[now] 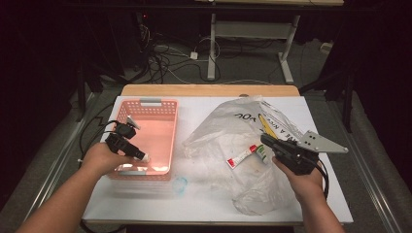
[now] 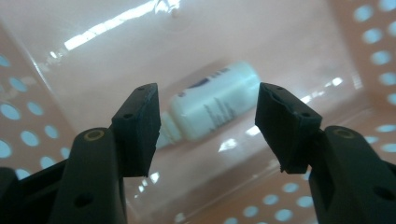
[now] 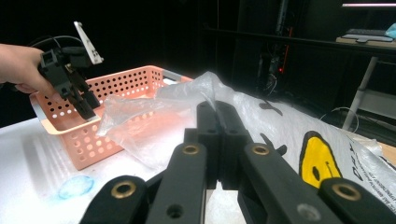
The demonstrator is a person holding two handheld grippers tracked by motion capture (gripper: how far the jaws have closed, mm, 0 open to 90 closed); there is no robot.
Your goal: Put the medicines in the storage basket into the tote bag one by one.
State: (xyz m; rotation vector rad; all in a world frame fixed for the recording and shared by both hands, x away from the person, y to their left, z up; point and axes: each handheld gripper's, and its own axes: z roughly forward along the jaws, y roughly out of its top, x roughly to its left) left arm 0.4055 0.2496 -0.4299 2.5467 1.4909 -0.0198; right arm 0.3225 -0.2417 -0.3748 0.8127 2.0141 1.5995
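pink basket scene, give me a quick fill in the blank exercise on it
1. The white bottle lies inside the ____ basket.
2. The left tool has its jaws ____ above the bottle.
3. The right tool, jaws shut, rests at the clear plastic ____, near a toothpaste tube.

Missing words: pink; open; bag

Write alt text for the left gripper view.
A white bottle lies on its side on the floor of a pink perforated basket, seen between the open black jaws of the left gripper, which do not touch it.
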